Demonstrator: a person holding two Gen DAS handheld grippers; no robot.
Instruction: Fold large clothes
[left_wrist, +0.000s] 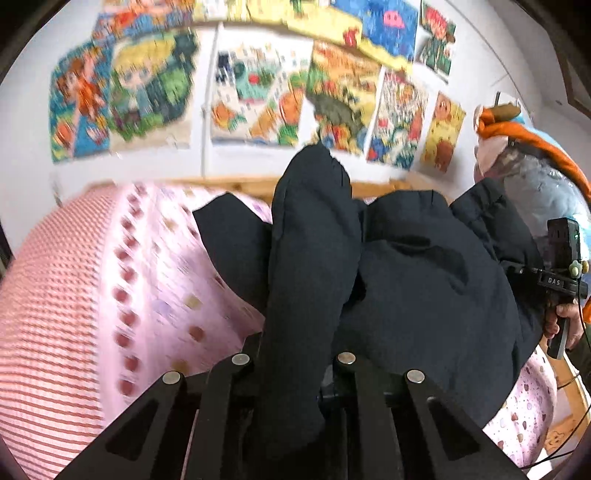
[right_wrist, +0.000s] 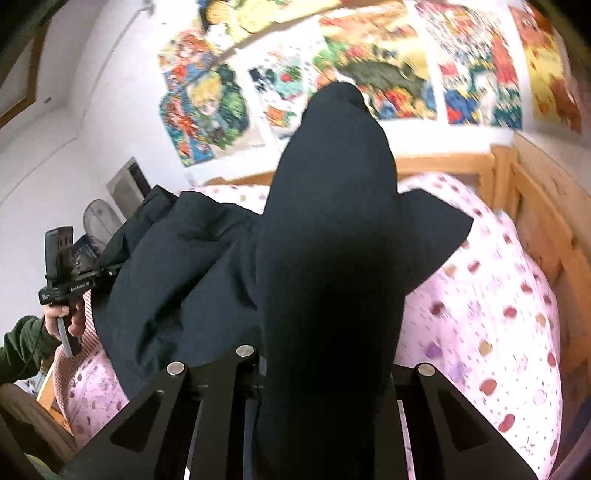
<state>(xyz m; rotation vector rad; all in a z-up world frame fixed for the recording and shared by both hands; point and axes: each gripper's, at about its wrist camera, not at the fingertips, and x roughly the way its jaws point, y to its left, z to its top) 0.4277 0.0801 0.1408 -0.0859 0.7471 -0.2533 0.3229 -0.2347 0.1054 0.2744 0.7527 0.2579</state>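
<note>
Left tool (left_wrist: 295, 369) and right tool (right_wrist: 325, 362) each clamped on dark garment (left_wrist: 424, 277) (above pink bed (left_wrist: 147, 295)).

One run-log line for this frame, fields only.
stage: lifting | left gripper: shut on dark garment | right gripper: shut on dark garment | surface: pink bedding

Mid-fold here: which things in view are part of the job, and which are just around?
Job:
- dark garment, gripped at both ends
- left gripper
- right gripper
- pink bedding under it

Just around:
- wall posters
- wooden bed frame
- fan
- orange and blue bundle
</note>
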